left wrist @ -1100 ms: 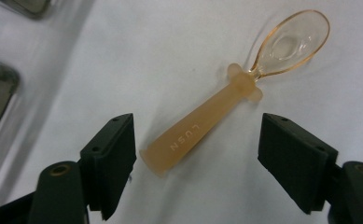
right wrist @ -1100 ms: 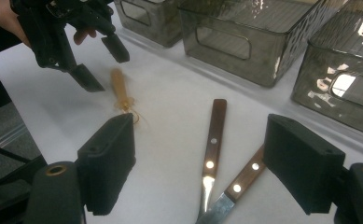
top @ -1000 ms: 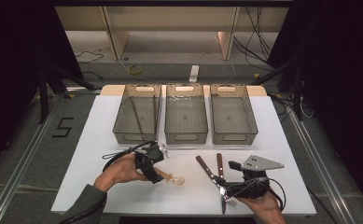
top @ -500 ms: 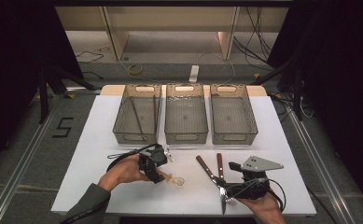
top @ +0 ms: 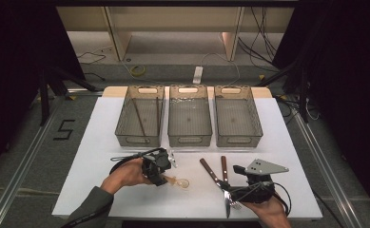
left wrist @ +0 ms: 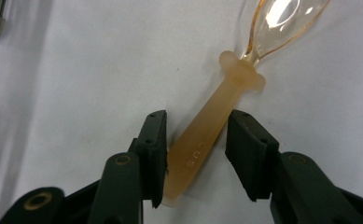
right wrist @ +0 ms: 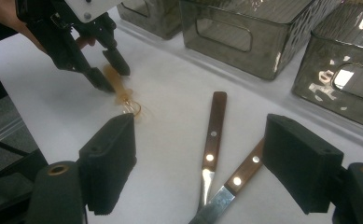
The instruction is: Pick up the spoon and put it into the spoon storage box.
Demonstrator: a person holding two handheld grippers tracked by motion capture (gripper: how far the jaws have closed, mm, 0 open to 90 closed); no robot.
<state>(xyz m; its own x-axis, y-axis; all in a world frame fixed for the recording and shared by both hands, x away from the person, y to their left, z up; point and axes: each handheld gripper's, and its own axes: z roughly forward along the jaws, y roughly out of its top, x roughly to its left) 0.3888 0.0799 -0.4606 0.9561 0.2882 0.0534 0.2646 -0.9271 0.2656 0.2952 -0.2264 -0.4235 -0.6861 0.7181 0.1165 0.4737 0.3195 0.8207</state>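
A translucent amber spoon (left wrist: 207, 140) lies flat on the white table, near the front in the high view (top: 177, 181). My left gripper (left wrist: 195, 123) points down at it, with the handle between its jaws. The jaws have just been closing; the left pad (left wrist: 155, 140) is at the handle's edge and a gap remains on the right side. In the high view the left gripper (top: 161, 176) is left of centre. My right gripper (right wrist: 202, 163) stands wide open at the front right (top: 232, 189), over two wooden-handled knives (right wrist: 212, 135) (right wrist: 242, 172).
Three grey see-through bins (top: 138, 138) (top: 190, 139) (top: 238, 139) stand in a row at the back of the table. The left one holds thin sticks. The two knives (top: 211, 172) (top: 224, 167) lie between the hands. The table's front edge is close to both hands.
The left gripper's jaws have drawn in around the spoon's handle. Both hands have stayed where they were, and the spoon has not moved.
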